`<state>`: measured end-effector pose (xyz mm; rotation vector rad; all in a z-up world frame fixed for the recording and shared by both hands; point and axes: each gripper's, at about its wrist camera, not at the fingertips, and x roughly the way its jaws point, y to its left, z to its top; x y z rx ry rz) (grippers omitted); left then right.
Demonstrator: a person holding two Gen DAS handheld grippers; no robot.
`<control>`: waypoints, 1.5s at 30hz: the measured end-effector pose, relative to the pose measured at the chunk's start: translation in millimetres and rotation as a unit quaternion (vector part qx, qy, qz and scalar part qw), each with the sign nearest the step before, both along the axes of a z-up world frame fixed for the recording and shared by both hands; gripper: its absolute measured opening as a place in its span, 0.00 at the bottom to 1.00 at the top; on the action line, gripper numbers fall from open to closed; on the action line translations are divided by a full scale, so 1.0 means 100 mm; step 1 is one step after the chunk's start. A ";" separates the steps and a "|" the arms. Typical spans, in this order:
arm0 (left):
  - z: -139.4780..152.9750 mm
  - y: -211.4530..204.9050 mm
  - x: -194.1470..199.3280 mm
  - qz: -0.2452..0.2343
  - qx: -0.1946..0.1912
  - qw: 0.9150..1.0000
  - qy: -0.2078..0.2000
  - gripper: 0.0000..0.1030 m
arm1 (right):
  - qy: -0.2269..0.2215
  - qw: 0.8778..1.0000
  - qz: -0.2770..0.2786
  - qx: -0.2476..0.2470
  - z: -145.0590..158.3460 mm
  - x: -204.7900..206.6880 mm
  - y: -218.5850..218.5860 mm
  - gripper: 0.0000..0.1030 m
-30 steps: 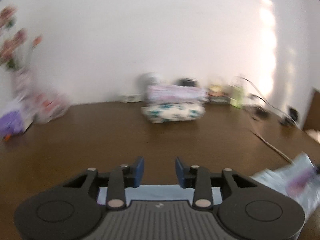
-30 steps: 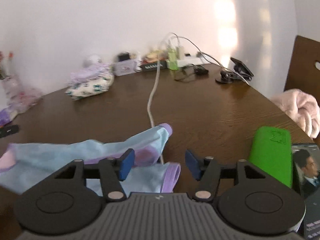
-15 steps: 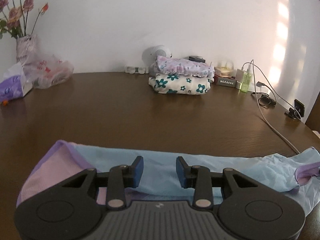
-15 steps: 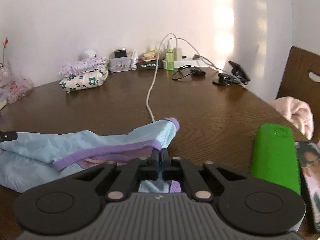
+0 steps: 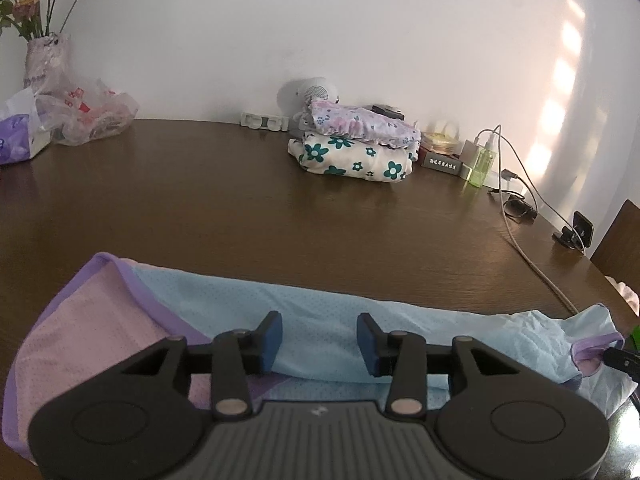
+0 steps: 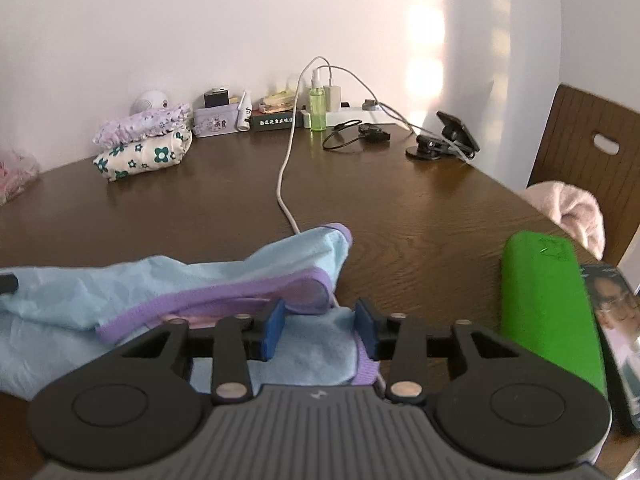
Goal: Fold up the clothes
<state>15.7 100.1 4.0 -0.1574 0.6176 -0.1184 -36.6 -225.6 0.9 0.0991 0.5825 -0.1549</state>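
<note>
Right jaws: right gripper (image 6: 319, 330) was clamped shut half a second ago; now parting, blue pads clear of the cloth under them.
Left jaws: left gripper (image 5: 319, 343) opening a little wider, holding nothing, cloth below the gap.
Garment: light-blue mesh garment with purple trim and a pink panel (image 5: 320, 320) lies released along the near edge of the dark wooden table (image 5: 280, 216).
Meaning: probably a fold just laid; next grip pending.
Folded stack: floral folded clothes (image 5: 356, 156) sit far across that table.

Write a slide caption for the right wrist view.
Right gripper, jaws opening, over a light blue garment with purple trim on the brown table, beside a green case.
</note>
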 end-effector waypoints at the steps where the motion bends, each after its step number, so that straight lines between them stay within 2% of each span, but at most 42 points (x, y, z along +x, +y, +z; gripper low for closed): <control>1: 0.00 0.00 0.00 -0.001 -0.001 1.000 0.000 0.41 | -0.002 1.000 -0.002 0.002 -0.01 0.01 0.00 0.12; 7: -0.01 0.00 0.00 -0.004 -0.006 1.000 0.000 0.43 | -0.005 1.000 -0.001 0.003 -0.04 0.01 0.00 0.04; 12: 0.00 0.00 0.00 -0.001 -0.006 1.000 0.000 0.43 | -0.051 0.998 0.020 0.004 0.14 -0.08 0.04 0.04; 15: 0.03 0.00 -0.04 0.017 -0.001 1.000 -0.006 0.43 | -0.086 0.993 0.065 0.046 0.28 -0.07 0.11 0.04; 16: 0.06 0.01 -0.08 0.030 0.001 1.000 -0.008 0.43 | -0.093 0.989 0.089 0.067 0.33 -0.04 0.15 0.04; 18: 0.17 0.09 -0.23 0.054 -0.019 0.998 -0.022 0.43 | -0.105 0.979 0.152 0.091 0.44 0.04 0.40 0.04; 21: 0.31 0.27 -0.50 0.089 -0.039 0.994 -0.046 0.44 | -0.107 0.954 0.259 0.106 0.47 0.14 0.88 0.04; 23: 0.36 0.38 -0.67 0.119 -0.030 0.991 -0.057 0.53 | -0.068 0.942 0.314 0.101 0.35 0.22 1.18 0.04; 26: 0.27 0.53 -0.86 0.157 -0.017 0.987 -0.040 0.53 | 0.016 0.924 0.369 0.094 0.14 0.34 1.45 0.12; 28: 0.20 0.62 -0.97 0.178 -0.017 0.984 -0.025 0.53 | 0.025 0.914 0.391 0.105 0.17 0.28 1.39 0.26; 29: 0.18 0.64 -0.99 0.182 -0.023 0.983 -0.020 0.53 | 0.010 0.919 0.381 0.102 0.25 0.22 1.25 0.27; 31: 0.16 0.64 -1.04 0.174 -0.038 0.984 -0.022 0.53 | -0.034 0.935 0.342 0.084 0.46 0.07 0.90 0.44; 32: 0.17 0.61 -1.05 0.160 -0.047 0.986 -0.029 0.53 | -0.056 0.942 0.321 0.074 0.57 -0.01 0.72 0.47; 33: 0.18 0.58 -1.07 0.147 -0.055 0.987 -0.037 0.53 | -0.058 0.953 0.289 0.074 0.61 -0.01 0.52 0.47; 35: 0.21 0.45 -1.05 0.103 -0.060 0.991 -0.054 0.57 | -0.030 0.972 0.217 0.083 0.60 0.11 0.13 0.48; 37: 0.21 0.29 -1.00 0.060 -0.055 0.994 -0.067 0.60 | 0.025 0.980 0.166 0.110 0.41 0.34 -0.10 0.48; 39: 0.21 0.17 -0.93 0.045 -0.042 0.996 -0.065 0.59 | 0.040 0.976 0.151 0.152 0.27 0.48 -0.19 0.46; 41: 0.22 0.14 -0.92 0.039 -0.042 0.996 -0.066 0.59 | 0.048 0.969 0.143 0.197 0.14 0.61 -0.26 0.03; 43: 0.22 0.19 -0.98 0.049 -0.045 0.996 -0.065 0.59 | 0.045 0.961 0.174 0.208 0.19 0.71 -0.09 0.04; 45: 0.19 0.25 -1.07 0.069 -0.042 0.995 -0.062 0.59 | 0.028 0.954 0.238 0.180 0.38 0.76 0.24 0.04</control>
